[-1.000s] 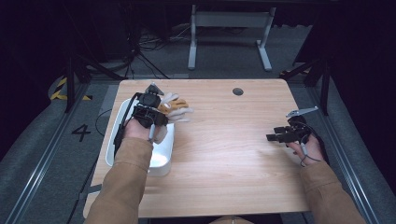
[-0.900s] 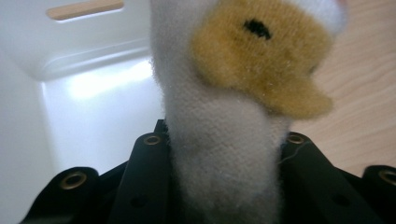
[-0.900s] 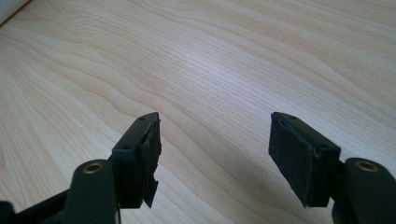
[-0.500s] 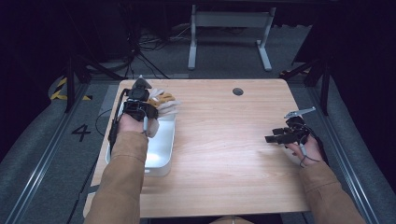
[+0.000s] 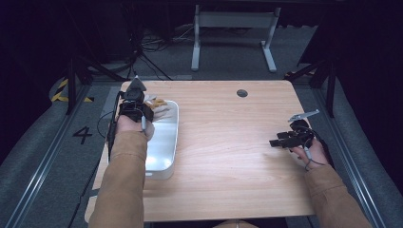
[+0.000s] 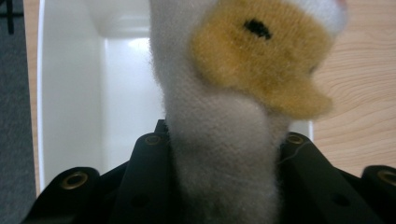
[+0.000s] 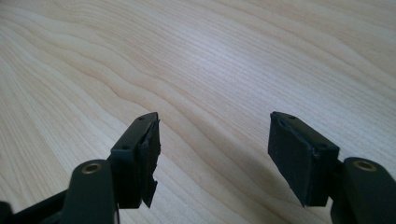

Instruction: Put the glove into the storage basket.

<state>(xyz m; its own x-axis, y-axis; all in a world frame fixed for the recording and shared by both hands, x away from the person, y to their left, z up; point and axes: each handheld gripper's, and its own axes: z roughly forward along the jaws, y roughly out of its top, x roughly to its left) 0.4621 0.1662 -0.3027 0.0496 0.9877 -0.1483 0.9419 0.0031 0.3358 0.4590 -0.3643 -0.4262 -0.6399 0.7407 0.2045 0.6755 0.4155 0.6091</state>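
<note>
in the high view the left gripper [image 5: 135,97] sits at the far left corner of the wooden desk [image 5: 228,156], over the far end of a white tray [image 5: 164,147] that lies along the desk's left edge. a plush toy [image 5: 157,105], grey-white with a yellow patch, pokes out just past the gripper toward the right, at the tray's far rim. the right gripper [image 5: 280,141] hovers near the desk's right edge, well apart from the tray, pointing left. in the left gripper view the plush toy [image 6: 233,116] stands between the two black fingers [image 6: 144,182], its pale body pressed in on both sides, so the fingers are closed around it; its yellow part with a black spot rises above them. the white tray [image 6: 70,102] lies beneath and to the left, bare desk [image 6: 359,93] to the right. in the right gripper view the fingers [image 7: 140,158] stand wide apart with nothing between them, above bare desk [image 7: 210,56].
</note>
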